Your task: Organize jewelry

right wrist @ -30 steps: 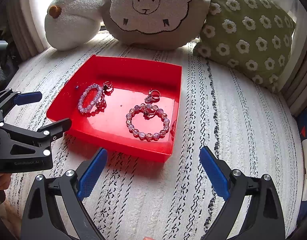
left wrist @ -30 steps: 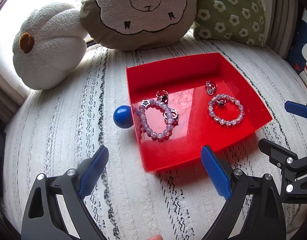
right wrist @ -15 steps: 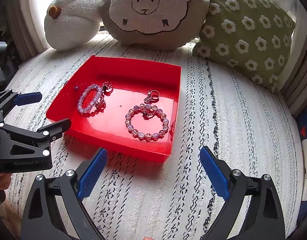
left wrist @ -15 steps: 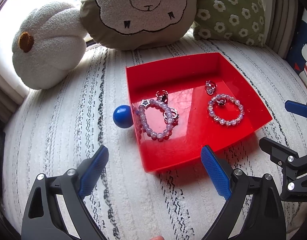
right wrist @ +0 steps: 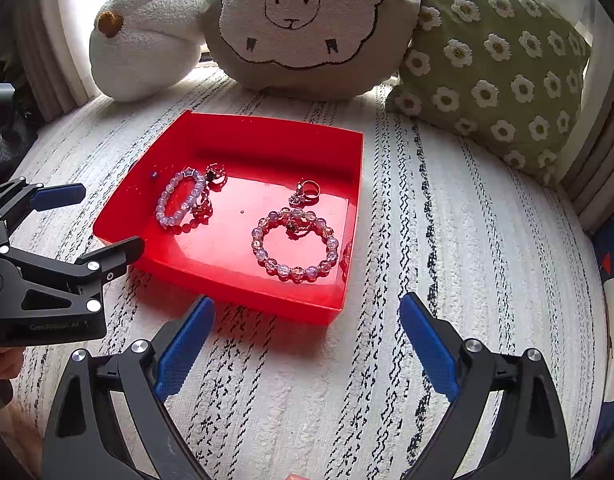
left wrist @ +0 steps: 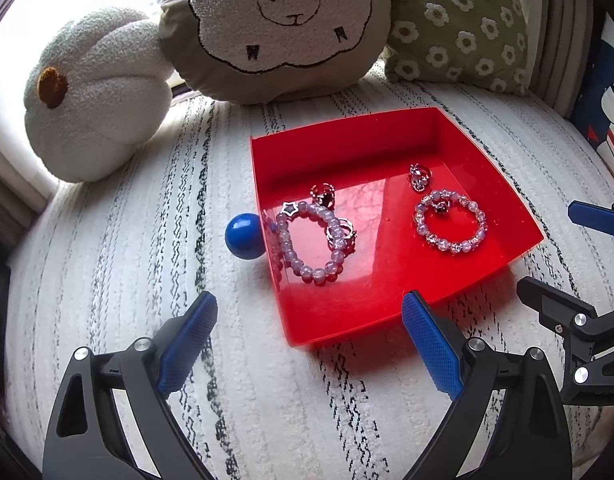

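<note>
Both hand-held grippers spread, the star bracelet (left wrist: 311, 240) apparently lies oval, long axis toward the sheep cushion (left wrist: 275, 24).

Light: daylight from window (left wrist: 11, 12) behind cushions, blown out white.
Glare: branch-like reflection on red tray (left wrist: 367, 200) floor.
Shadow: soft, under tray's near edge.
Distortion: fisheye bending, dark corners.
Focus: sharp centre.
</note>
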